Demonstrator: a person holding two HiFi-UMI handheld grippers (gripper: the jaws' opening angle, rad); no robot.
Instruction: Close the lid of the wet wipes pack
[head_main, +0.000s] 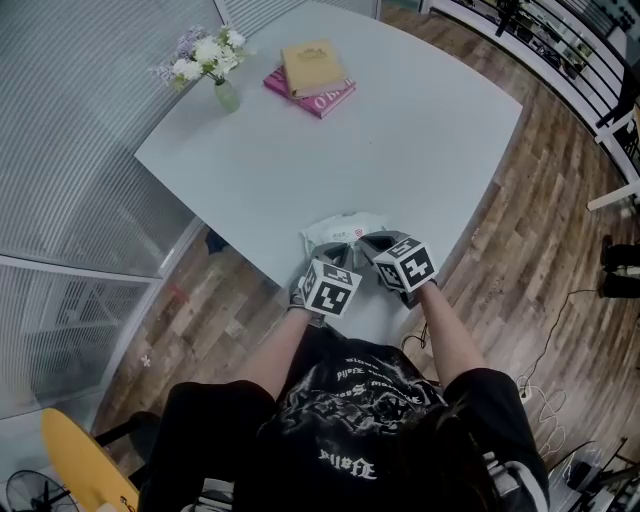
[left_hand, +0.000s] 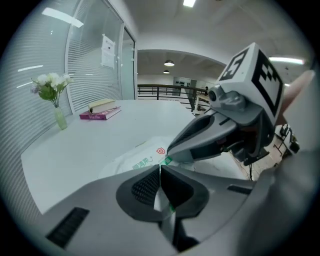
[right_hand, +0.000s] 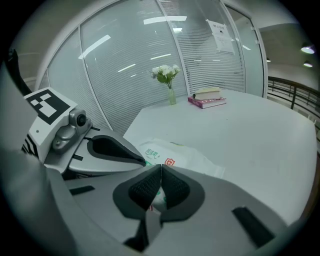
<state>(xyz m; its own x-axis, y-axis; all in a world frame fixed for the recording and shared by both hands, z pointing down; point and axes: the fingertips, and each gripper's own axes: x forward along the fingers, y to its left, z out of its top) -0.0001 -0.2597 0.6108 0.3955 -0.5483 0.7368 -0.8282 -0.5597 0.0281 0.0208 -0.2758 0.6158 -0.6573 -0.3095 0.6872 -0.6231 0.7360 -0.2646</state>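
The white wet wipes pack (head_main: 342, 224) lies at the near edge of the pale table (head_main: 400, 130), and both grippers meet over its near end. My left gripper (head_main: 340, 252) is shut, pads together at the tips, low over the pack (left_hand: 137, 161). My right gripper (head_main: 367, 241) is shut too, right beside it. In the right gripper view its tips (right_hand: 161, 166) sit above the pack (right_hand: 175, 156), with the left gripper (right_hand: 141, 160) close on the left. Pack print shows through the slot behind each pair of pads. Whether film is pinched is unclear. The lid itself is hidden.
A vase of flowers (head_main: 212, 60) and a stack of two books (head_main: 312, 75) stand at the table's far side. A glass partition with blinds (head_main: 70, 150) runs along the left. Wooden floor surrounds the table, with a yellow chair (head_main: 85, 462) behind me.
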